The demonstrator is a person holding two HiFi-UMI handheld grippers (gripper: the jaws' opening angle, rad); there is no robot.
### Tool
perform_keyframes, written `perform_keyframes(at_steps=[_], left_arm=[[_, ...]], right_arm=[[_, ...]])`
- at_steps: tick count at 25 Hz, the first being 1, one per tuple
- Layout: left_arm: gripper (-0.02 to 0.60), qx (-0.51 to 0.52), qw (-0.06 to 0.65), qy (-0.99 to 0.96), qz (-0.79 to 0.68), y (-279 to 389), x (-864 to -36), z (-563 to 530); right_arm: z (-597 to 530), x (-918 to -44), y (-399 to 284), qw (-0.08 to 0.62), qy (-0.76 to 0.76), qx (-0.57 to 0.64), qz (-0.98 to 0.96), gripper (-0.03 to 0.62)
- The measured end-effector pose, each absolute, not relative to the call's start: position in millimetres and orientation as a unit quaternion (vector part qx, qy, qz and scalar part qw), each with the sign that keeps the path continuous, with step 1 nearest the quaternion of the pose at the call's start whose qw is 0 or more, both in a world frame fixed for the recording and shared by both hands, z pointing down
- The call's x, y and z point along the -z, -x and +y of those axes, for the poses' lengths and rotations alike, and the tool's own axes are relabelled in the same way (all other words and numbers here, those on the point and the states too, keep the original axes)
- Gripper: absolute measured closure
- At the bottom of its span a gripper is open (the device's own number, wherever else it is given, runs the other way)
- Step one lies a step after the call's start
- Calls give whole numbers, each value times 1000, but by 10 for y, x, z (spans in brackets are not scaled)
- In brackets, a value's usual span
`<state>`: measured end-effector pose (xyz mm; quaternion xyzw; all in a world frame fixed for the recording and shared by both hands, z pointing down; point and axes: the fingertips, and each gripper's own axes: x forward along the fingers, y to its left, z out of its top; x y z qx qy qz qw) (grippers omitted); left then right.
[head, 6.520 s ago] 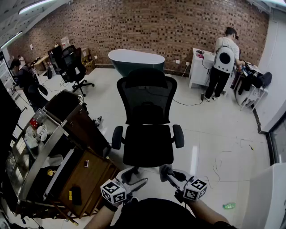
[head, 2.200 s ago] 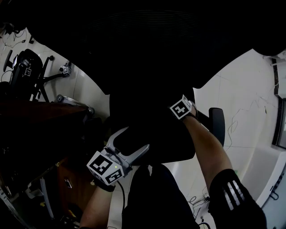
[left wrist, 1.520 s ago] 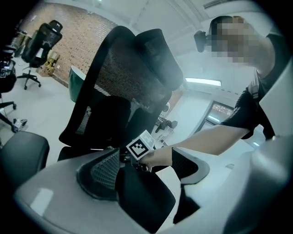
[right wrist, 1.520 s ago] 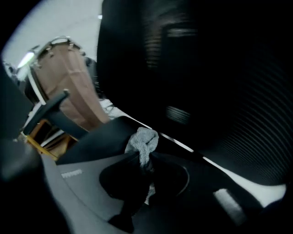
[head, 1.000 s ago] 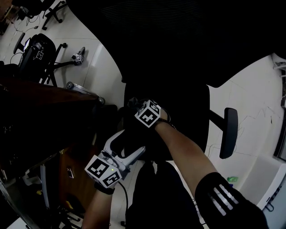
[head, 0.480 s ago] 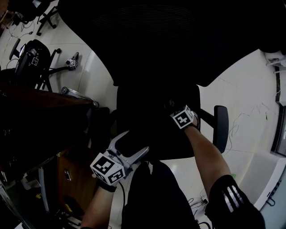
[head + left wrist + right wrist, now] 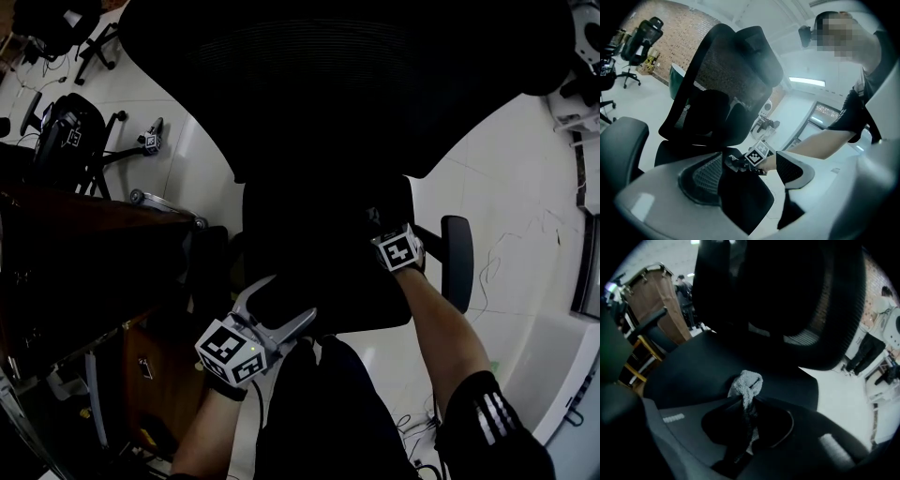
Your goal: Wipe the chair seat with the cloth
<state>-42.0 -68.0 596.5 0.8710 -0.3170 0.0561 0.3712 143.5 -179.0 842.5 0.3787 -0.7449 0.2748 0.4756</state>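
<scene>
From the head view I look down on a black office chair, its seat (image 7: 319,281) below the broad mesh backrest (image 7: 347,84). My right gripper (image 7: 380,230) rests on the seat's right rear part, its marker cube facing up. In the right gripper view that gripper (image 7: 747,401) is shut on a grey cloth (image 7: 746,383), whose bunched end presses on the seat (image 7: 708,362). My left gripper (image 7: 286,302) hangs open at the seat's front left edge with nothing in it. The left gripper view shows its wide-spread fingers (image 7: 698,180) and the right gripper's cube (image 7: 758,154) beyond.
A brown wooden cabinet (image 7: 94,281) stands close on the chair's left. The chair's right armrest (image 7: 457,262) juts over the white floor. Another black office chair (image 7: 70,131) sits at upper left. A person (image 7: 876,329) stands far off by a white table.
My right gripper with the cloth has swept from the seat's front left across to its right rear, then crept slightly further right. The left gripper has stayed put, open.
</scene>
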Motion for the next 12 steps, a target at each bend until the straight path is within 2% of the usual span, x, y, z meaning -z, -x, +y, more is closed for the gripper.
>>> perform_keyframes(at_steps=[7, 12], left_arm=[[193, -69, 371, -856, -352, 808, -5938, -541], [193, -73, 370, -849, -370, 1000, -5980, -451]], right_arm=[[-1407, -8149, 308, 413, -264, -259, -832, 545], [-1116, -8205, 1209, 407, -192, -242, -859, 545]])
